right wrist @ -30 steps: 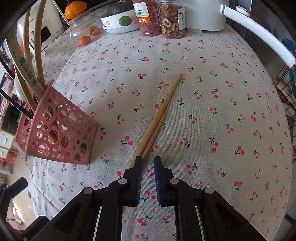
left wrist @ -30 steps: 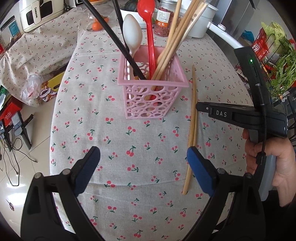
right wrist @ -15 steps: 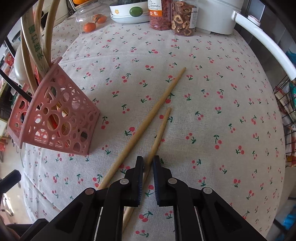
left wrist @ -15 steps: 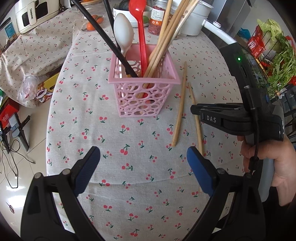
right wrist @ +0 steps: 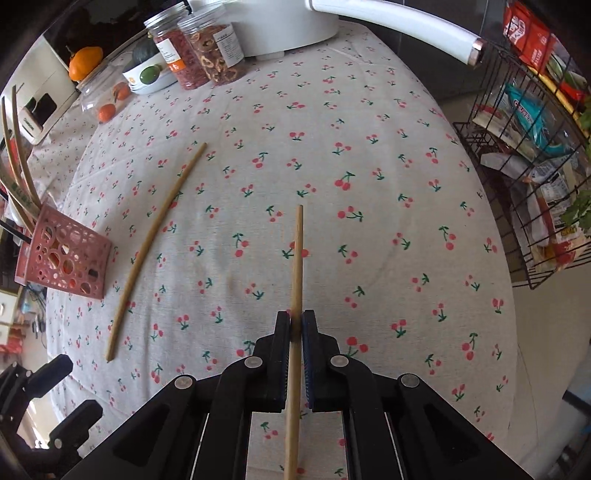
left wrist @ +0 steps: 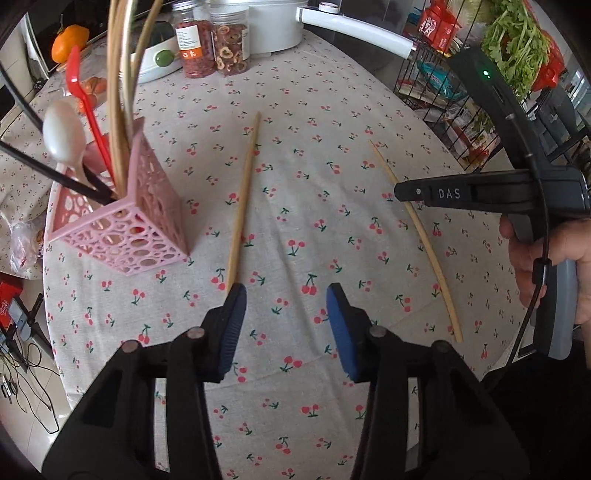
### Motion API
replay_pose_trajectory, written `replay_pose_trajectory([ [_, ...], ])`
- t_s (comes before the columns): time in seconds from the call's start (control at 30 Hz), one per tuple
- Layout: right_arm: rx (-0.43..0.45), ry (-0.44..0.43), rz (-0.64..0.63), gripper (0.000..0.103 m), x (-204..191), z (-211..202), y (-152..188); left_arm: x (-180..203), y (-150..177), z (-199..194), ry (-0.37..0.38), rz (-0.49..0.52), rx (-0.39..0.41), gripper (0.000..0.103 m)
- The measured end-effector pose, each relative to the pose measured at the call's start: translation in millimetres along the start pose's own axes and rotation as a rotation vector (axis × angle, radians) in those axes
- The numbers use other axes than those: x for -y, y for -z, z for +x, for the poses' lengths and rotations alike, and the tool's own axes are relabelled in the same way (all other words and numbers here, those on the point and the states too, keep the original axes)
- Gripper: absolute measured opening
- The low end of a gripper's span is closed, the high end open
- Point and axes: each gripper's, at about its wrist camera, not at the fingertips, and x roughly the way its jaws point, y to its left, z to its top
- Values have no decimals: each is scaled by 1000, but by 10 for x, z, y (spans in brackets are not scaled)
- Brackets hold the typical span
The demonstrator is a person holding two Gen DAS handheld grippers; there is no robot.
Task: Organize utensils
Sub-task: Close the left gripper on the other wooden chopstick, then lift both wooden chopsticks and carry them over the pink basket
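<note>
A pink openwork basket [left wrist: 122, 229] holds chopsticks, a white spoon and a red spoon at the left of the cherry-print tablecloth. One wooden chopstick [left wrist: 243, 195] lies flat on the cloth. Its near end reaches the left pad of my left gripper [left wrist: 286, 325], whose jaws are closing with only cloth between them. My right gripper [right wrist: 295, 325] is shut on a second chopstick [right wrist: 297, 258], which runs between the pads and points away from me. In the right wrist view the loose chopstick [right wrist: 155, 236] lies left of it, beside the basket [right wrist: 66, 262].
Two jars [right wrist: 199, 59] of dried food, a white cooker [left wrist: 269, 26], a bowl [right wrist: 147, 77] and oranges [right wrist: 107, 110] stand along the table's far edge. A black wire rack [right wrist: 535, 140] with packets and greens stands off the right edge. A hand [left wrist: 546, 266] holds the right gripper.
The two chopsticks lay side by side; the right gripper shut on one and drew it away to the right. The left gripper swung right, past the basket, and its jaws narrowed.
</note>
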Motion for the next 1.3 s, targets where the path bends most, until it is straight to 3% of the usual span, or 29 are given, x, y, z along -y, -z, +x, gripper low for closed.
replay_pose_trajectory([
  [0.07,-11,-5,15,7,140,22,12,71,-189,151,-12,-7,-18,37],
  [0.27,-35,-97,69,10,475,12,17,-42,-827,536,-107,-88,-26,35],
  [0.37,-15,-147,85,26,536,-30,-40,-159,-1040,688,-137,-146,-34,29],
  [0.43,0,-178,90,49,571,-64,-66,-244,-1142,780,-144,-182,-41,28],
  [0.53,10,-186,100,54,596,-82,-86,-312,-1243,894,-186,-204,-39,28],
  [0.73,18,-129,74,59,514,-39,-151,-360,-1322,1059,-215,-207,-19,27],
  [0.83,9,-115,72,60,510,0,-162,-352,-1335,1072,-180,-205,-8,11],
  [0.97,-2,-91,67,60,526,43,-160,-212,-1276,1036,-204,-150,-25,7],
  [1.13,-1,-56,73,60,501,50,-150,-53,-1017,832,-140,-139,-42,7],
  [1.3,-12,18,18,60,339,134,-92,102,-724,426,-92,-74,12,7],
])
